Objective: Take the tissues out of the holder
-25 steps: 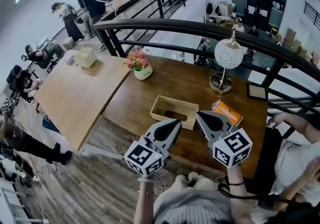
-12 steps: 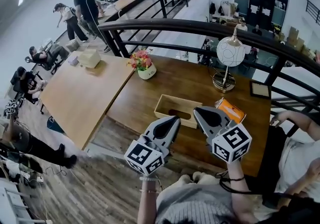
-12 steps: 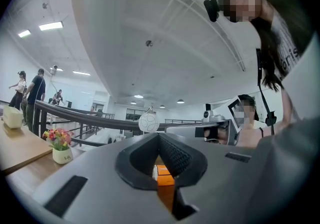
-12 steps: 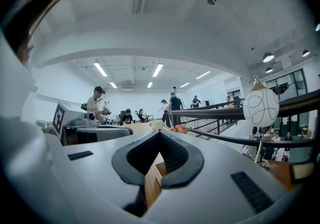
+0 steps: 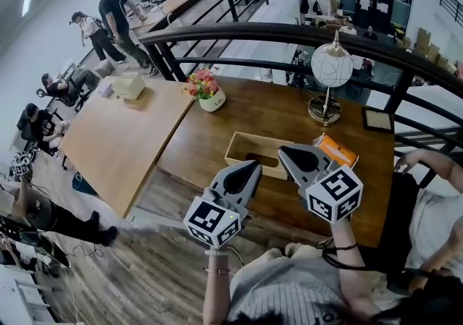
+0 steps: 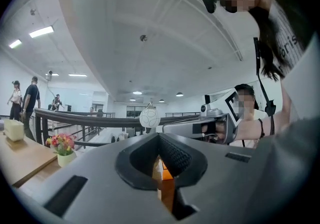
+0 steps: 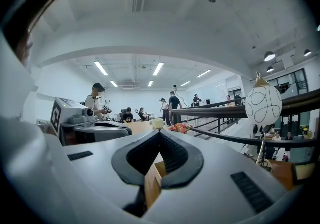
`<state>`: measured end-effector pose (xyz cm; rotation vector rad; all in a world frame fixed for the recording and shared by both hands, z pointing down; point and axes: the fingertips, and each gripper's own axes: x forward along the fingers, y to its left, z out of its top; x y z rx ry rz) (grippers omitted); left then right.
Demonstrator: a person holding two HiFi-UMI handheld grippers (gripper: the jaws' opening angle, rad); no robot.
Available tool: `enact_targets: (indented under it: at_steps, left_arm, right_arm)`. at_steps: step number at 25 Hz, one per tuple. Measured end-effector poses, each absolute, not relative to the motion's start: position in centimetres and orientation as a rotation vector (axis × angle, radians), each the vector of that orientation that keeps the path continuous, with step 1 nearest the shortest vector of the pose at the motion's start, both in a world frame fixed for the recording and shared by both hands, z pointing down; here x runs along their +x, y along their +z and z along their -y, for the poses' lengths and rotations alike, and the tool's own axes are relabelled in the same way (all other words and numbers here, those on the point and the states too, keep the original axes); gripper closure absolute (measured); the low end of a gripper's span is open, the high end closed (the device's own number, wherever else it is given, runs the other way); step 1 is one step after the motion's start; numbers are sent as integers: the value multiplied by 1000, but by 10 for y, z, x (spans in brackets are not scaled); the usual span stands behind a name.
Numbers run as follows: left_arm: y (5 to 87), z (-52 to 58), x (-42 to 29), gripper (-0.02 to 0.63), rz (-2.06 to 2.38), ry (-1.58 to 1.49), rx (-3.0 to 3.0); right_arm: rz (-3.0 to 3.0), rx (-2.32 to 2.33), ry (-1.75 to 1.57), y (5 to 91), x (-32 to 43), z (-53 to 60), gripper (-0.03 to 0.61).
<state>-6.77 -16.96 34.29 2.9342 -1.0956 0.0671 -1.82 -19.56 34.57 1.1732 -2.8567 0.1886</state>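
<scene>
Two hand-held grippers hang in the air above the near edge of a dark wooden surface (image 5: 217, 135), both pointing at a wooden tissue holder (image 5: 249, 148). The holder lies close to that near edge, about midway along it, with an oval slot showing in its face. An orange pack (image 5: 338, 151) lies on the surface just beside the holder's right end, toward the right edge.

The left gripper (image 5: 254, 165) has its jaws brought together at the tips, with nothing between them. From the head view its tip sits over the holder's near side. The left gripper view shows the same closed tips (image 6: 159, 135), with a sliver of the orange pack (image 6: 167, 174) visible through the gap lower down. The right gripper (image 5: 283, 150) also has its jaws closed and empty, as its own view confirms (image 7: 160, 132). Its tip appears between the holder and the orange pack.

A lamp with a white globe (image 5: 331, 64) stands toward the far right corner, with a small picture frame (image 5: 377, 119) at the right edge. A pot of flowers (image 5: 205, 93) stands at the far left corner, against a paler table (image 5: 108, 135). A black railing (image 5: 289, 40) curves behind, and people stand and sit in the hall beyond.
</scene>
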Motion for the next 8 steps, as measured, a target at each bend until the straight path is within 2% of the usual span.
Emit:
enact_targets:
  at_steps: [8]
  left_arm:
    - [338,177,-56,606,1092,52,2944]
  right_arm:
    - [2864,1150,164,342,-11,205,566]
